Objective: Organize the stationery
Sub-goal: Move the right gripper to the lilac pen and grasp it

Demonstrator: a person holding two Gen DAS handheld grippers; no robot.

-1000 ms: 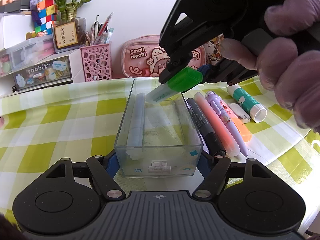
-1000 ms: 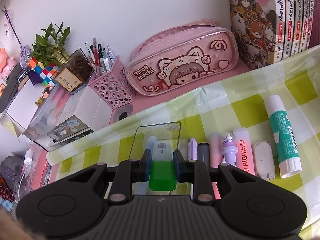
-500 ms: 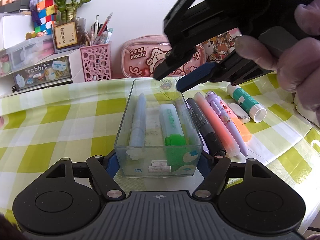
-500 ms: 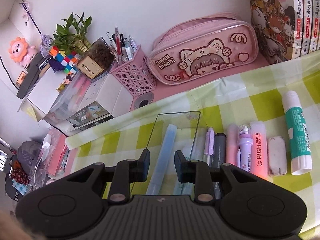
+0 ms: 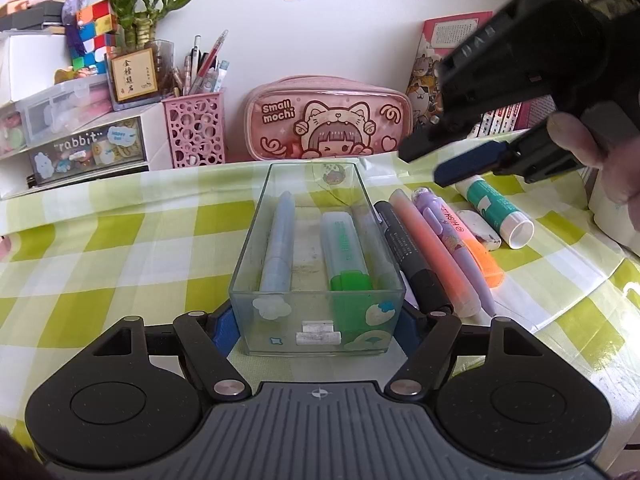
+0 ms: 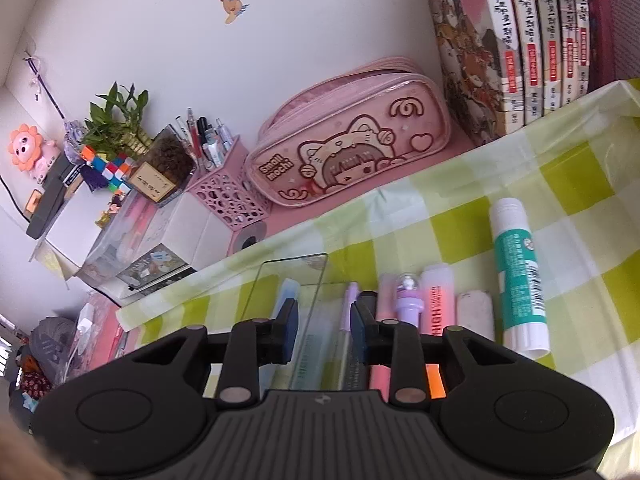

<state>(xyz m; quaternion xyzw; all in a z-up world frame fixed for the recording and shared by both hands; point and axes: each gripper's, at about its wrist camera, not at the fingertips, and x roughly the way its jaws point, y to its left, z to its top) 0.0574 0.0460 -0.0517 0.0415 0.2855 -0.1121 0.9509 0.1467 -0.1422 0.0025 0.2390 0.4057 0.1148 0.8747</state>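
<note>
A clear plastic box stands on the checked cloth, its near end clamped between the fingers of my left gripper. Inside it lie a pale blue pen, a green highlighter and a clear pen. My right gripper hovers above and to the right of the box, a hand around its handle. Its jaws are opening and nothing is between them. In the right wrist view that gripper looks down over the box's far wall.
Right of the box lie a black marker, a pink highlighter, a purple pen, an orange highlighter, an eraser and a glue stick. A pink pencil case, pen holder and books line the back.
The right gripper let go of the green highlighter, which now lies in the box. It then drew up and away to the right. The left gripper kept still.
</note>
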